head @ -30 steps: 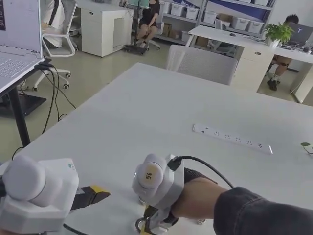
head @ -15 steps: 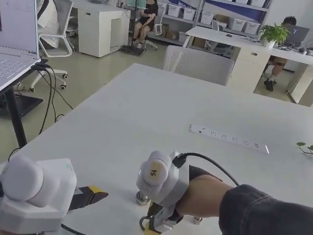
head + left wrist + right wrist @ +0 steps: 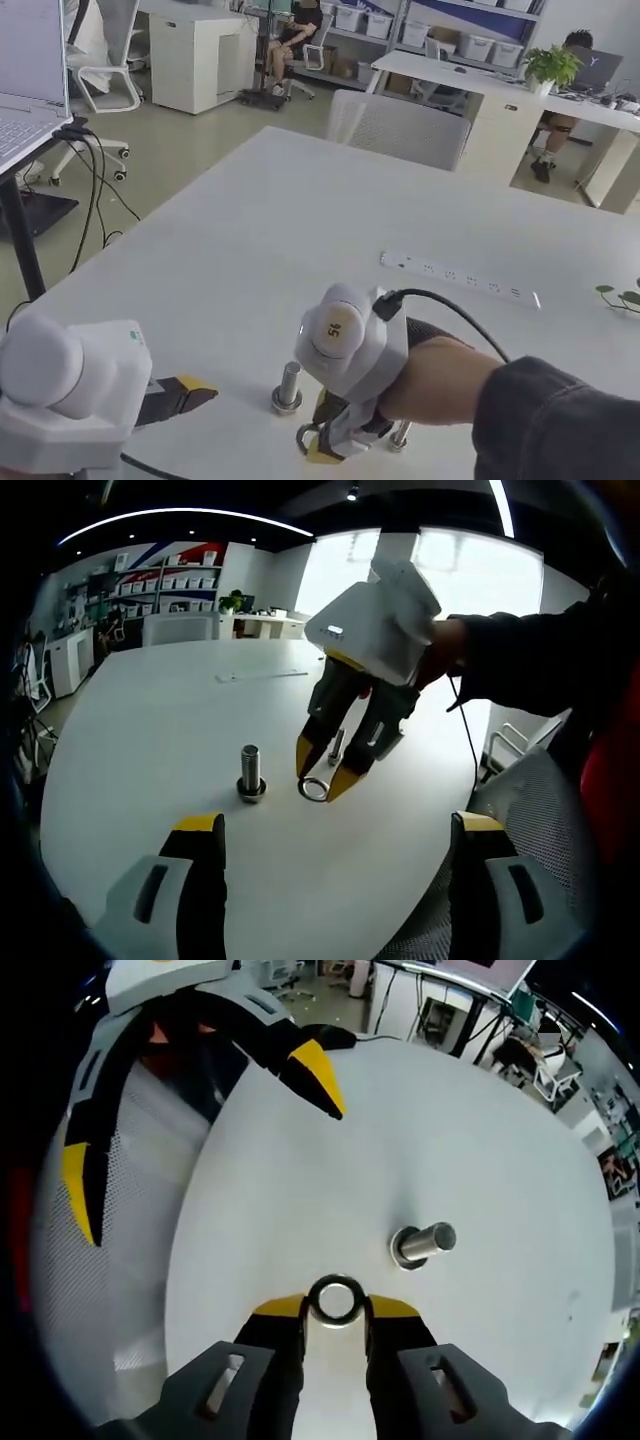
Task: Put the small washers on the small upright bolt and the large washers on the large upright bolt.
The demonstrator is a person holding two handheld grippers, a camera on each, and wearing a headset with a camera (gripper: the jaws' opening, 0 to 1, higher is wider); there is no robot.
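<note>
The right gripper [image 3: 337,1308] pinches a shiny round metal washer [image 3: 335,1281] flat between its yellow tips. It is near the big bolt [image 3: 425,1240] (a smooth grey post, standing up) on the white table [image 3: 300,230]. The left gripper [image 3: 337,823] has its jaws wide apart.

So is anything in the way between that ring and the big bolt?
No, nothing visible is. The right hand-held gripper holds the washer just beside the large bolt, with bare table between them. The left hand-held gripper is off to one side, open.
</note>
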